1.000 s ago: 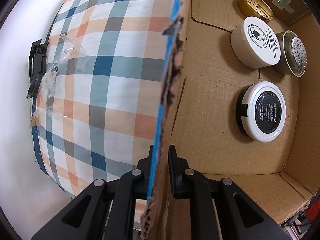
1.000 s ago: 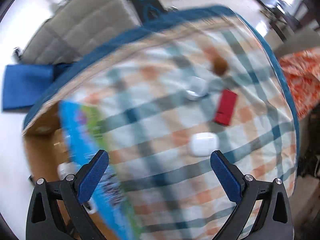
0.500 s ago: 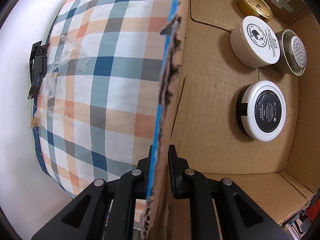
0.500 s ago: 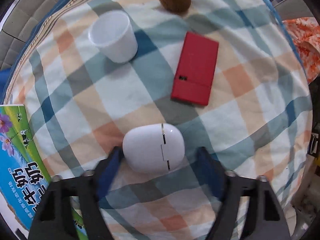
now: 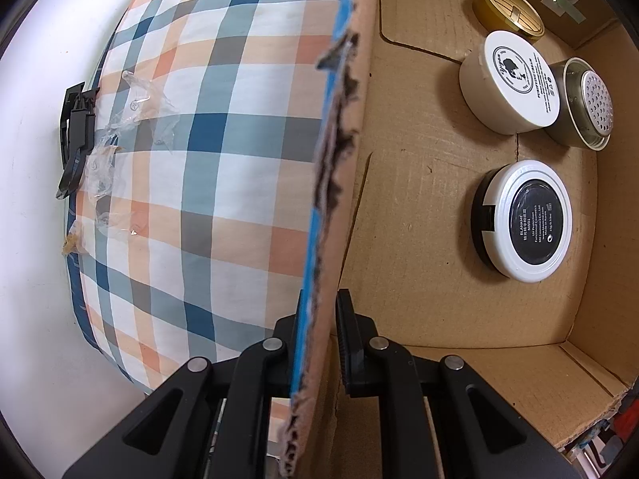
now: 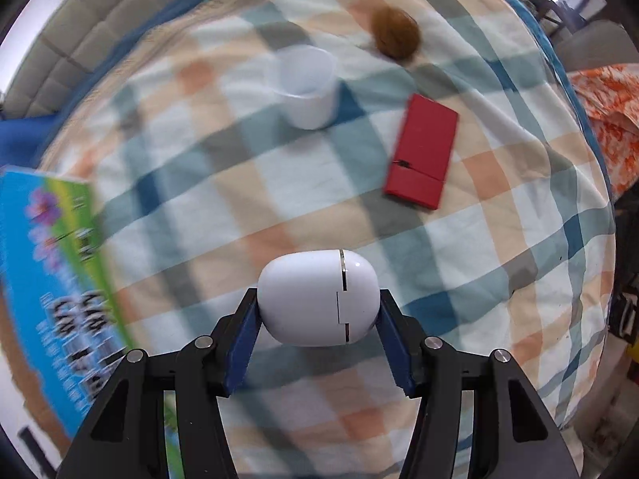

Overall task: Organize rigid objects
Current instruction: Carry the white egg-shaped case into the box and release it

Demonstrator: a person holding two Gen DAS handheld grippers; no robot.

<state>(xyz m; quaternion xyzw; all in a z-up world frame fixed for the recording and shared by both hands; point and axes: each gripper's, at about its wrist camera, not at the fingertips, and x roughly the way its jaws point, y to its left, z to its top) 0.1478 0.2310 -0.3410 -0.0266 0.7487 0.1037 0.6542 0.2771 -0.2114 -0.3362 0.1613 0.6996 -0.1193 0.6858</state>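
My left tongs straddle the side wall of the cardboard box, which sits on the checked cloth. Inside it a flat compact lies nearest me, a round jar behind it, a perforated-lid tin touching the jar's right, and a shallow tin farthest back. Between my closing right tongs sits the earbud case; beyond it lie a flat case to the right, a cup to the left, and a round lump behind both.

White earbud case – glossy (lid shut), sideways
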